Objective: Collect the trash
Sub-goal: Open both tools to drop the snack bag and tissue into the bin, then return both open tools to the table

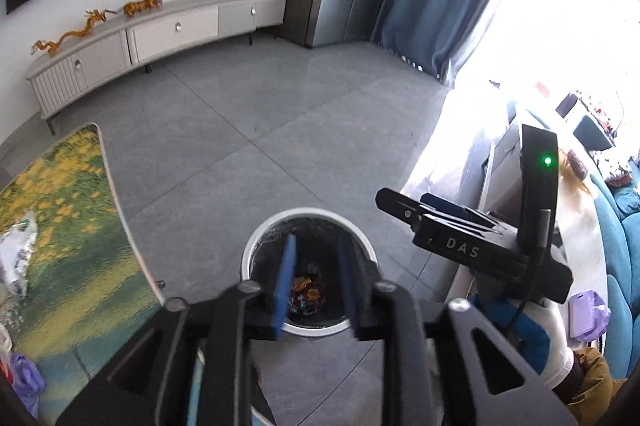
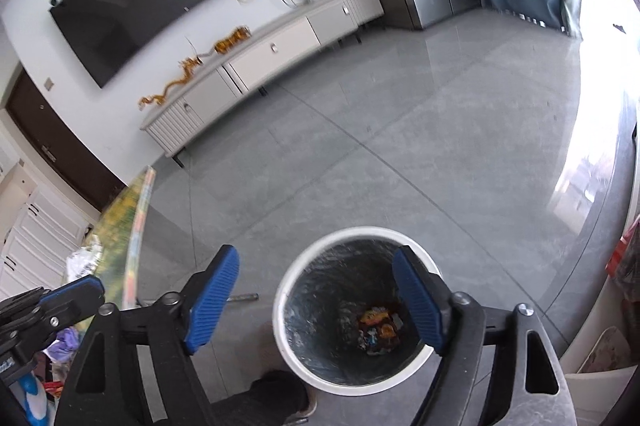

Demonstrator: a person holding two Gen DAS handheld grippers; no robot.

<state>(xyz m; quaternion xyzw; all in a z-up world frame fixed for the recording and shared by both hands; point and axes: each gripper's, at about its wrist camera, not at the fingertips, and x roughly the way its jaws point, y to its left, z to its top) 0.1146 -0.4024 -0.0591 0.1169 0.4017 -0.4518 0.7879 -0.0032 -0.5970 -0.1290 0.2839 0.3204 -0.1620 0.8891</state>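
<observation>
White bin [image 2: 362, 310], one, wrappers [image 2: 378, 330] inside; two grippers above, left [image 1: 316, 286] and right [image 2: 316, 300], fingers apart, empty

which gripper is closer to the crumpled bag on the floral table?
Left. The left gripper hangs over the bin right beside the table edge where the crumpled bag lies; the right gripper sits on the bin's far side.
</observation>
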